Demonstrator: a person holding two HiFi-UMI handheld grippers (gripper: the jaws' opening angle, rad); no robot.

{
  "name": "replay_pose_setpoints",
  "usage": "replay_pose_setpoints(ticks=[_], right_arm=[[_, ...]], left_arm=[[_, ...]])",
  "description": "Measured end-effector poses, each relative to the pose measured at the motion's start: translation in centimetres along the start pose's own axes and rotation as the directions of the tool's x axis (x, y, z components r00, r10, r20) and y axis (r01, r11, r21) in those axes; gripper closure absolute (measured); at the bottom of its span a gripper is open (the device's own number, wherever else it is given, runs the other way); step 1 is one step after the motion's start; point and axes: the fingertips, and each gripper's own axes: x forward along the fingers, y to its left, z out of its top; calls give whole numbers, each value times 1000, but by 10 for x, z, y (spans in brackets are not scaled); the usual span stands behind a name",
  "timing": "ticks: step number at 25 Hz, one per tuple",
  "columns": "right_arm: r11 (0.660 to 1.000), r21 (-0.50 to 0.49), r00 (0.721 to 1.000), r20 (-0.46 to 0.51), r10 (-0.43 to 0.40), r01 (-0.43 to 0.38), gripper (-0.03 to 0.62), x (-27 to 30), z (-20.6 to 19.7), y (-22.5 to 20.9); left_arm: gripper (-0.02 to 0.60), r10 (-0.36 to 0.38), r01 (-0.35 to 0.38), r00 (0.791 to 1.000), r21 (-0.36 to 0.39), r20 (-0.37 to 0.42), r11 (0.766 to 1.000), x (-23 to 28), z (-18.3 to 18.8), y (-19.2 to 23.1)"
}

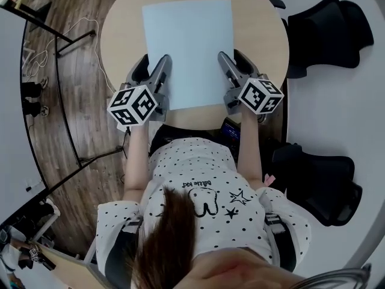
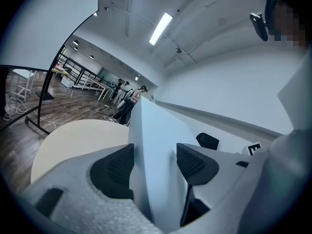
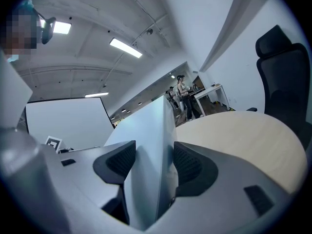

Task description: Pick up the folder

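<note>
A pale blue-grey folder (image 1: 189, 47) lies over the round beige table (image 1: 120, 29), its near edge at the table's front rim. My left gripper (image 1: 151, 64) is shut on the folder's near left edge, with one jaw over it and one under. My right gripper (image 1: 234, 59) is shut the same way on the near right edge. In the left gripper view the folder (image 2: 156, 140) stands edge-on between the dark ribbed pads (image 2: 197, 165). The right gripper view shows the folder (image 3: 146, 140) wedged between its pads (image 3: 190, 167) too. I cannot tell whether the far edge rests on the table.
Two black office chairs (image 1: 328, 32) (image 1: 325, 182) stand to the right of the table. White cables (image 1: 36, 56) and a black metal frame (image 1: 66, 89) lie on the wooden floor at the left. People (image 2: 127, 104) stand far off in the room.
</note>
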Motion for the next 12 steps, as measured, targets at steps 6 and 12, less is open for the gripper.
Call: replay_pose_setpoints(ticks=[6,12], right_arm=[[1000,-15,1000,18,11,-11,358,-11,3,3],[999,-30,999,41,16,-15,358,-19,16,3]], left_arm=[[308,-2,2,1000,13,30,1000,-7,1,-11],[307,-17,16,999,29,45,999,-6,7,-24]])
